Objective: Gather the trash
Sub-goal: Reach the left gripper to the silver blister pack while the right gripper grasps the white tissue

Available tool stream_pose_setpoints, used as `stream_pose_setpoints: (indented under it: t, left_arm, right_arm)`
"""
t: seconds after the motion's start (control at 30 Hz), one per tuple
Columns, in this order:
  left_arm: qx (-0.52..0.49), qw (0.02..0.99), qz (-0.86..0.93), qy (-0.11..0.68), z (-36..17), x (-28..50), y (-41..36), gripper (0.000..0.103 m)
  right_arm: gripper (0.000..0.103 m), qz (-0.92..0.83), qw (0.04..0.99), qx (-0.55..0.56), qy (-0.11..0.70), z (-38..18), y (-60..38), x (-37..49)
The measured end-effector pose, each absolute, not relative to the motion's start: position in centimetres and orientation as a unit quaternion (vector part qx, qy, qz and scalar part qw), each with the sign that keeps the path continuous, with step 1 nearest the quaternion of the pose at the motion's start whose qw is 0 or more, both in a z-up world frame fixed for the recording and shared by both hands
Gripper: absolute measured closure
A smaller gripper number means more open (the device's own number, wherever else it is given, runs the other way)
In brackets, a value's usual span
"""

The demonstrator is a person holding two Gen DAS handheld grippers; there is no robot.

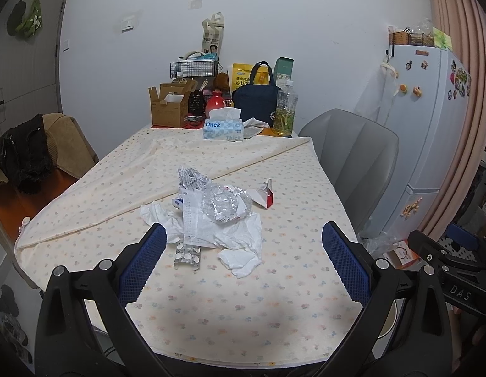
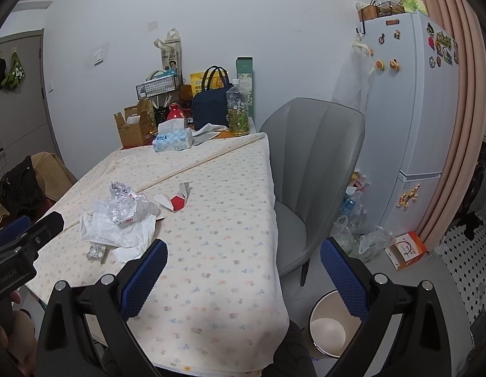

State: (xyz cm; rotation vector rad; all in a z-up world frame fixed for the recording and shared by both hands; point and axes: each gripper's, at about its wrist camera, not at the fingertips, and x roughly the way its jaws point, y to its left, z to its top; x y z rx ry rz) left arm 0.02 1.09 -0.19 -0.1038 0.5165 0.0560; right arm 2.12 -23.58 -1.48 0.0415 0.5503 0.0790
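A heap of trash lies mid-table on the flowered cloth: crumpled clear plastic point(image 1: 225, 202) point(image 2: 126, 207), white tissues point(image 1: 243, 245) point(image 2: 117, 232), a printed sheet point(image 1: 197, 220), a pill blister pack point(image 1: 188, 254) point(image 2: 96, 253) and a torn red-and-white carton point(image 1: 265, 196) point(image 2: 177, 199). My left gripper point(image 1: 243, 264) is open, hovering just short of the heap. My right gripper point(image 2: 243, 273) is open too, over the table's right front corner, nothing between its fingers. A white bin point(image 2: 332, 326) stands on the floor below the right gripper.
A tissue box point(image 1: 224, 128), tea bottle point(image 1: 285, 110), navy bag point(image 1: 255, 100) and cardboard box point(image 1: 170, 105) crowd the table's far end. A grey chair point(image 2: 315, 169) stands at the right, a fridge point(image 2: 412, 119) behind it. Plastic bags and an orange box point(image 2: 406, 249) lie on the floor.
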Motion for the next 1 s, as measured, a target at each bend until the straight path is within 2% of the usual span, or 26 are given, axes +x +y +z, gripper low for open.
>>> stream_pose_setpoints:
  t: [0.43,0.73,0.87,1.0]
  left_arm:
    - [-0.080,0.955,0.075,0.274,-2.0,0.6,6.1,0.004]
    - [-0.103,0.942,0.101,0.304,-5.0,1.9,9.6,0.005]
    - [-0.110,0.937,0.102,0.315,-6.3,2.7,10.2,0.005]
    - [-0.123,0.930,0.094,0.333,-7.8,3.6,10.6,0.013]
  right_arm:
    - [0.008,0.127,0.949,0.014,0.288,-2.4,-18.7,4.9]
    - [0.026,0.183,0.923,0.024,0.338,-5.3,-15.6,8.3]
    - [0.030,0.201,0.914,0.028,0.353,-6.4,-14.7,9.4]
    - [0.035,0.216,0.904,0.030,0.367,-7.4,-13.9,10.3]
